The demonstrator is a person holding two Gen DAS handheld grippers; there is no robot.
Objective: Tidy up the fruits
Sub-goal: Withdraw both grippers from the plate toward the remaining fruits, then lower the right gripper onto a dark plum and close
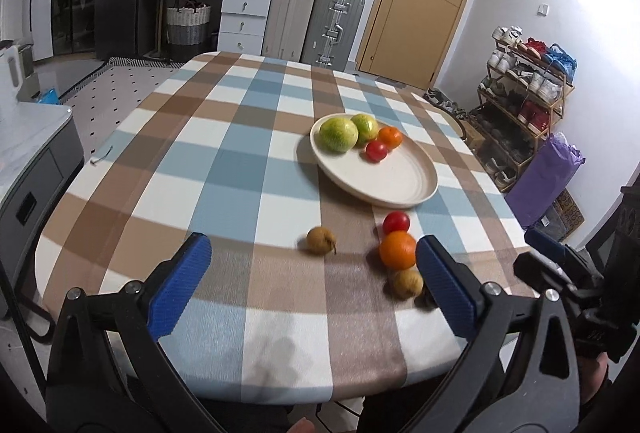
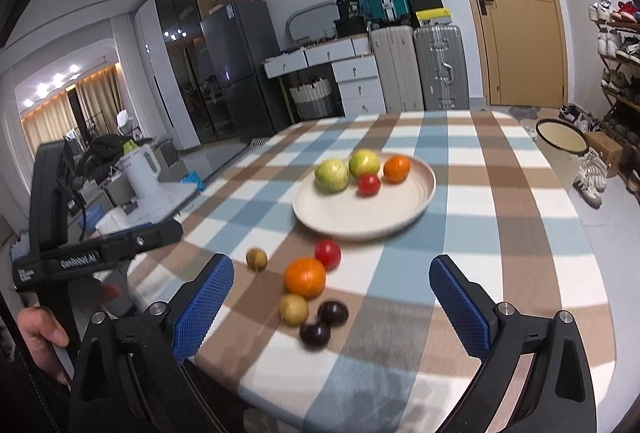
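A cream plate (image 2: 360, 213) on the checked table holds two green fruits (image 2: 331, 175), an orange (image 2: 397, 169) and a red tomato (image 2: 368, 184). In front of it, loose on the cloth, lie a red tomato (image 2: 327, 253), a big orange (image 2: 305, 277), two brown fruits (image 2: 256, 259) (image 2: 294, 309) and two dark plums (image 2: 333, 312). My right gripper (image 2: 332, 265) hangs open above this loose group, holding nothing. My left gripper (image 1: 313, 241) is open too and empty, with a brown fruit (image 1: 321, 239) seen between its fingers and the big orange (image 1: 397, 249) beside its right finger.
The table's near rounded edge (image 1: 280, 397) is just below both grippers. A white kettle (image 2: 140, 169) stands on a counter to the left. A bucket (image 2: 560, 145) and shoe rack (image 1: 524, 101) stand to the right, suitcases (image 1: 336, 25) and a door behind.
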